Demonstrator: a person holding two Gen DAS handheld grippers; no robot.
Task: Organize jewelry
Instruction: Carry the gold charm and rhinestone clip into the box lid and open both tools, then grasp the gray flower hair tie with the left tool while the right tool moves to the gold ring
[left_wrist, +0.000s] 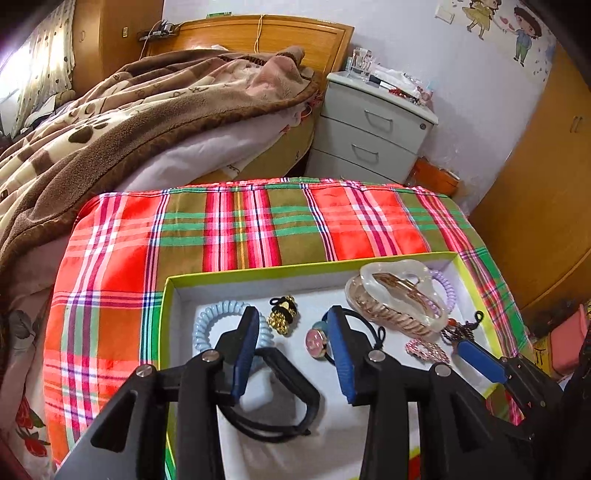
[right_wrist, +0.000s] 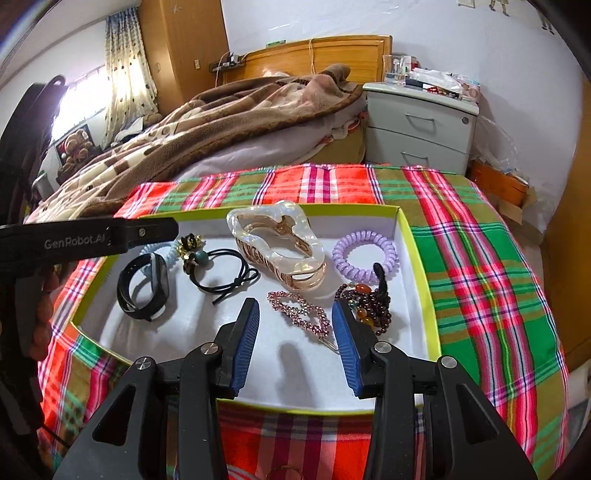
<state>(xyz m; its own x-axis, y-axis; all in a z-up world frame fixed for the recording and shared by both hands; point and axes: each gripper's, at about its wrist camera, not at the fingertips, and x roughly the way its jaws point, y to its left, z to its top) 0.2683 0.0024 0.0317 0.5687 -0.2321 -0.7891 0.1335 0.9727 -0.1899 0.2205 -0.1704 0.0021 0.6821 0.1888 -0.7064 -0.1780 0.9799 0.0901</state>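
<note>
A white box with a lime-green rim (right_wrist: 417, 240) (left_wrist: 170, 295) sits on the plaid cloth and holds jewelry. Inside lie a black watch band (right_wrist: 144, 288) (left_wrist: 280, 398), a blue coil tie (left_wrist: 207, 325), a black elastic with a flower charm (right_wrist: 221, 273), a clear-and-gold claw clip (right_wrist: 280, 243) (left_wrist: 399, 299), a purple coil tie (right_wrist: 365, 254), a pink rhinestone clip (right_wrist: 299, 314) (left_wrist: 424, 349) and a dark bead bracelet (right_wrist: 369, 299). My left gripper (left_wrist: 293, 325) is open and empty above the box's left side. My right gripper (right_wrist: 295, 317) is open and empty, over the pink clip.
The plaid cloth (right_wrist: 480, 258) covers the table. A bed with a brown blanket (right_wrist: 221, 122) lies behind on the left. A grey drawer unit (right_wrist: 421, 125) stands at the back right. A wooden wardrobe (left_wrist: 546, 206) is on the right.
</note>
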